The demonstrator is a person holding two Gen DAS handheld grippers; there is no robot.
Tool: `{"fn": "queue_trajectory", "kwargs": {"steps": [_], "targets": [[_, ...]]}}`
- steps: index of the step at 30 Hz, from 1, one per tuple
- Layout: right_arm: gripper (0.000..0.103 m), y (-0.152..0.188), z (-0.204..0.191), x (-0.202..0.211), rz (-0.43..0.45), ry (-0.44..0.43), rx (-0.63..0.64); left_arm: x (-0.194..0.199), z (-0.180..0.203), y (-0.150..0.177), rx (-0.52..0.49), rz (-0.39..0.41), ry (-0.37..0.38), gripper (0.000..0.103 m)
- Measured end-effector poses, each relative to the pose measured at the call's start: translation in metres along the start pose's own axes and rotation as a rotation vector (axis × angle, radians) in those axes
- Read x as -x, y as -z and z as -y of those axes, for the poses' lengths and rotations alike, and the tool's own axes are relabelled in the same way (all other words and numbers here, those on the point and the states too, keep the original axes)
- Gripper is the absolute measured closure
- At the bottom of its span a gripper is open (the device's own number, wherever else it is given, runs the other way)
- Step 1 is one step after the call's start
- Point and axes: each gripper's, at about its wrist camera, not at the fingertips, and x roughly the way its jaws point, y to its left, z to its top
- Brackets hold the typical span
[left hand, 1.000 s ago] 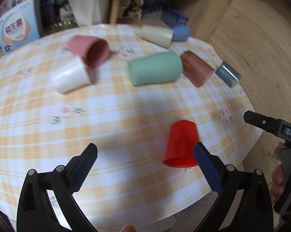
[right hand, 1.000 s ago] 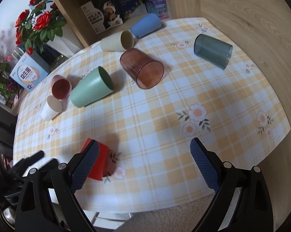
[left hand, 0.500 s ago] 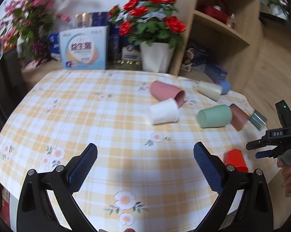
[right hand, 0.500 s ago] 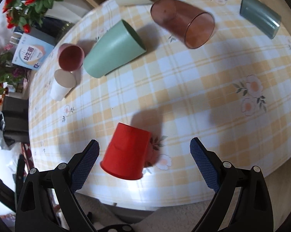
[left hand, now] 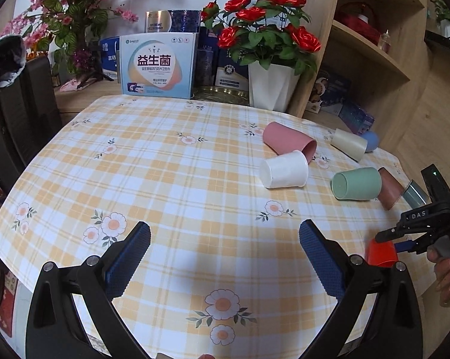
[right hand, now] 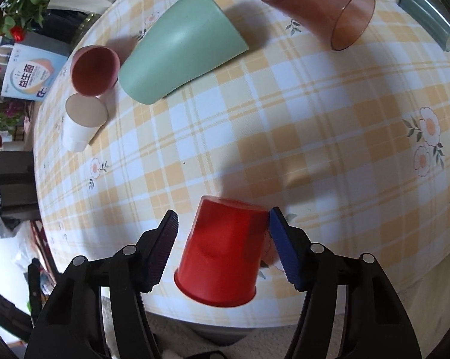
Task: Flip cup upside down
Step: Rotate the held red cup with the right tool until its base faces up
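Right wrist view: red plastic cup [right hand: 222, 251] already stands mouth-down between the unclosed right gripper [right hand: 222, 229], apparently done; left gripper [left hand: 225, 239] gapes empty.

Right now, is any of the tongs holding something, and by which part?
Nothing is held. The right tongs stand open around the red cup; the left tongs are open.

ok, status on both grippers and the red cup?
Right gripper open, fingers straddling red cup, one pad at its wall. Cup mouth-down near table edge. Left gripper open, empty. Nothing between fingers and cup.
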Motion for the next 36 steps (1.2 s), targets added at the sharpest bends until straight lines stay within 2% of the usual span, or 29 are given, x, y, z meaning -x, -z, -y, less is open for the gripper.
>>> {"fn": "queue_trajectory", "kwargs": {"steps": [6,12,19,28,36], "targets": [[0.043,-0.007,0.003,-0.003,-0.001,-0.004,-0.017,-0.004,0.008,0.001,-0.018,-0.017,0.022,0.006],[0.053,-0.009,0.007,-0.007,-0.012,-0.015,-0.025,-0.006,0.011,0.002,-0.022,-0.031,0.028,0.006],[0.054,-0.001,0.012,-0.002,0.019,-0.049,-0.008,-0.006,0.015,0.004,-0.03,-0.046,0.039,0.006],[0.054,0.04,0.003,0.03,0.225,-0.022,0.169,-0.007,0.019,0.007,-0.026,-0.066,0.044,0.006],[0.055,0.06,0.007,0.049,0.339,-0.013,0.237,-0.004,0.027,0.007,-0.044,-0.065,0.044,0.006]]}}
